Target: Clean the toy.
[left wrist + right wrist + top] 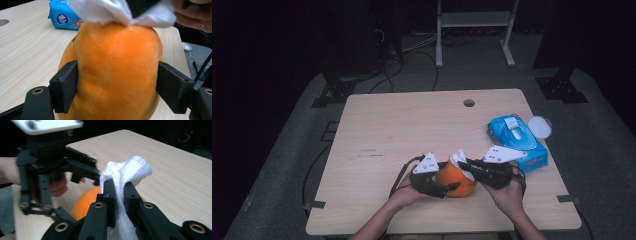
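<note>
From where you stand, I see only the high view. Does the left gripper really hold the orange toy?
Observer: Yes. In the left gripper view, the left gripper presses its pads on both sides of the orange toy.
Operator: And the right gripper, is the wipe held firmly?
Observer: The right gripper view shows the right gripper shut on the wipe, which bunches out above the jaws.
Operator: Does the wipe touch the toy?
Observer: Yes, in the left gripper view it lies on top of the toy.
</note>
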A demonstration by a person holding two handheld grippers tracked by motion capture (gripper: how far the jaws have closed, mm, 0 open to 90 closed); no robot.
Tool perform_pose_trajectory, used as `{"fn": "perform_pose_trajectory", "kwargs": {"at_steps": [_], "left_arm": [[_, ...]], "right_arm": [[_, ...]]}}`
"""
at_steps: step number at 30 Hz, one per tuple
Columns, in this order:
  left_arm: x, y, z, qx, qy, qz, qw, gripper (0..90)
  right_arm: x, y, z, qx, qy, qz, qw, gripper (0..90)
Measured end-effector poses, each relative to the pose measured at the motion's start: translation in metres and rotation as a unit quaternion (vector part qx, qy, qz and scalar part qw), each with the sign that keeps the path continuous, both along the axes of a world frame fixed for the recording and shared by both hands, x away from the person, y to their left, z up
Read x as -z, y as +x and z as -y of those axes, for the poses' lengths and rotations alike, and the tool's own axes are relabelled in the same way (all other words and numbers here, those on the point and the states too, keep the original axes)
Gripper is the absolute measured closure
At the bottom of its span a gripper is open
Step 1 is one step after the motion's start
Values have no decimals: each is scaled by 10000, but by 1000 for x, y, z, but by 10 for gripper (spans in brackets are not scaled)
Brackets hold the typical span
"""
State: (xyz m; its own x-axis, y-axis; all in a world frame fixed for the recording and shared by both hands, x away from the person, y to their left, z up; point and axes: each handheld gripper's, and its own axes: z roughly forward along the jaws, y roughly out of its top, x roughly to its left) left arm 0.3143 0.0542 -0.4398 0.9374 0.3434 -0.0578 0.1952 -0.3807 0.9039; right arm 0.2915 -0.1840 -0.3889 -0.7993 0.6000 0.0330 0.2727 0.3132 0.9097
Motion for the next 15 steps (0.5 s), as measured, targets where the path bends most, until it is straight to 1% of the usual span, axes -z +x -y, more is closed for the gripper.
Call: {"fn": "perform_pose_trajectory", "kwargs": {"at_steps": [1, 2, 3, 4, 5, 6, 7, 10, 11, 12, 13, 14, 15], "left_arm": [[0, 0, 0, 0, 0, 0, 10000, 239], [0, 0, 0, 8, 10, 10, 10000, 239], [0, 0, 0, 8, 10, 10, 10000, 239], [-1, -2, 2, 40, 51, 62, 10000, 239], [-1, -2, 2, 40, 51, 62, 10000, 239], [-1, -3, 3, 54, 83, 98, 9999, 239], [-2, -5, 5, 117, 165, 180, 9996, 239], [-2, -10, 9, 268, 316, 371, 9985, 238], [-2, -10, 9, 268, 316, 371, 9985, 238], [-2, -13, 12, 349, 379, 475, 9975, 238], [-2, -13, 12, 349, 379, 475, 9975, 238], [-3, -14, 12, 360, 424, 517, 9971, 238], [-3, -14, 12, 351, 421, 524, 9971, 240]], "right_arm": [[0, 0, 0, 0, 0, 0, 10000, 818], [1, 3, 6, 110, 51, -18, 9999, 818], [1, 3, 6, 110, 51, -18, 9999, 818], [2, 5, 12, 222, 94, -64, 9997, 818], [2, 5, 12, 222, 94, -64, 9997, 818], [3, 6, 13, 202, 148, -106, 9996, 818], [4, 6, 14, 136, 219, -202, 9995, 818], [2, 4, 9, 12, 236, -201, 9995, 817], [2, 4, 9, 12, 236, -201, 9995, 817], [3, 5, 7, 2, 232, -209, 9995, 817], [3, 5, 7, 2, 232, -209, 9995, 817], [3, 5, 7, 4, 237, -215, 9995, 816], [5, 8, 8, 20, 231, -263, 9994, 816]]}}
